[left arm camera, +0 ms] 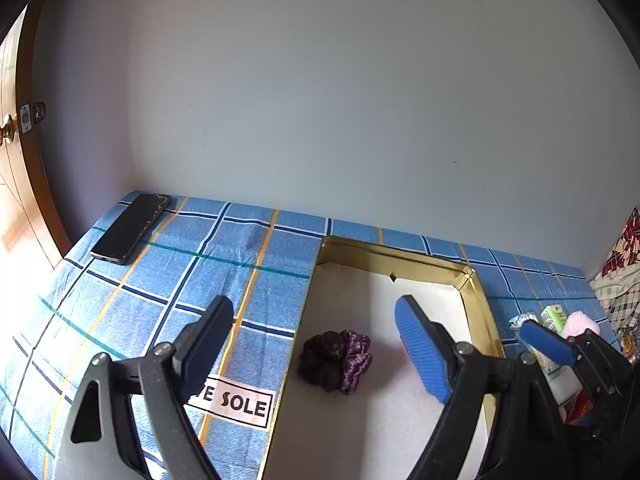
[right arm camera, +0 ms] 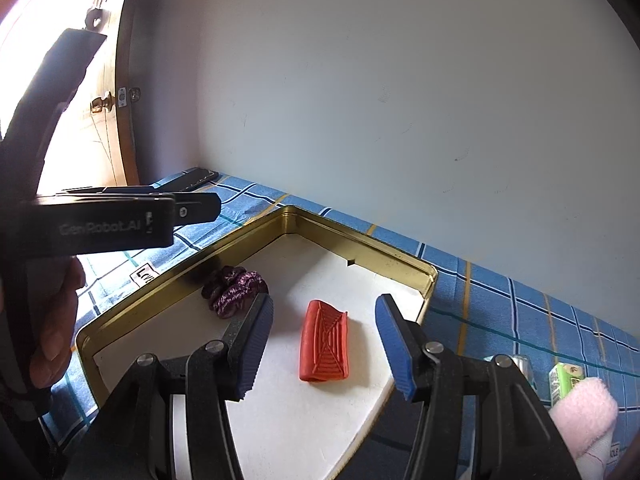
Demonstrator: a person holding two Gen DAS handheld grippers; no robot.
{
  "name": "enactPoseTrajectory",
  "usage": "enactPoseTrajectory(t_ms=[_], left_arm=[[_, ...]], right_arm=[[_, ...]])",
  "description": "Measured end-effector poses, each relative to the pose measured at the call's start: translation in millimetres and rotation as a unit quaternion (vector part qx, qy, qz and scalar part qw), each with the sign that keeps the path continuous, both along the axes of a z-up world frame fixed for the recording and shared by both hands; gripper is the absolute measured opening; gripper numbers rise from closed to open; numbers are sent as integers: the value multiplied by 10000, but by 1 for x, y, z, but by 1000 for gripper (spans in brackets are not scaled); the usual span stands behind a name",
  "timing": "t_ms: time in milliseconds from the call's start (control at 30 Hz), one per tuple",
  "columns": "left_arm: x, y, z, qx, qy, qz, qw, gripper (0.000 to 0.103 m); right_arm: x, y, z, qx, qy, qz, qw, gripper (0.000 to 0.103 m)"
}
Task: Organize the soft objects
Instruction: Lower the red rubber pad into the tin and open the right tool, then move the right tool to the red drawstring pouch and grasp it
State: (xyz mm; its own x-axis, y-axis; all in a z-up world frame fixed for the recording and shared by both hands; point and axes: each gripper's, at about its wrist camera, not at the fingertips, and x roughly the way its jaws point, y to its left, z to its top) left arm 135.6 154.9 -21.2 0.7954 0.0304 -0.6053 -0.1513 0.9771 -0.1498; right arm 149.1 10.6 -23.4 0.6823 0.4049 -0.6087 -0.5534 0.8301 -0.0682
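Observation:
A gold-rimmed tin tray [left arm camera: 400, 252] [right arm camera: 360, 240] with a white floor lies on the blue checked cloth. A dark purple scrunchie [left arm camera: 336, 360] [right arm camera: 234, 290] rests in it, with my left gripper [left arm camera: 314, 306] open above it and its fingers wide apart, touching nothing. A red ribbed soft sleeve [right arm camera: 325, 348] lies flat on the tray floor between the fingers of my right gripper [right arm camera: 325, 300]. Those blue pads stand clear of the sleeve on both sides, so it is open. A hand [right arm camera: 56, 320] holds the left gripper at the left edge of the right wrist view.
A black phone [left arm camera: 132, 228] [right arm camera: 196, 178] lies at the far left corner by the wall. Right of the tray sit a pink fluffy cloth [right arm camera: 584, 412] [left arm camera: 580, 324], a green carton [right arm camera: 564, 380] and other small packs. A wooden door [left arm camera: 24, 160] stands left; patterned fabric [left arm camera: 624, 264] right.

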Motion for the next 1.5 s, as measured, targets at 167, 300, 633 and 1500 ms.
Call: enactPoseTrajectory(t_ms=[167,300,633,1500], left_arm=[[-7,-10,1,77,-111,21,9999,84],[-24,-33,4,281,-242,-157,9992,84],[-71,-118,3,613,-355,-1045,9920,89],[-85,-213,-27,993,153,-1808,9784,89]], right_arm=[[-26,-23,6,-57,-76,-62,9999,57],[-46,-65,3,-142,-35,-316,9994,58],[-72,-175,-17,-52,422,-1451,9885,61],[-67,-194,-54,155,1477,-1305,9803,22]])
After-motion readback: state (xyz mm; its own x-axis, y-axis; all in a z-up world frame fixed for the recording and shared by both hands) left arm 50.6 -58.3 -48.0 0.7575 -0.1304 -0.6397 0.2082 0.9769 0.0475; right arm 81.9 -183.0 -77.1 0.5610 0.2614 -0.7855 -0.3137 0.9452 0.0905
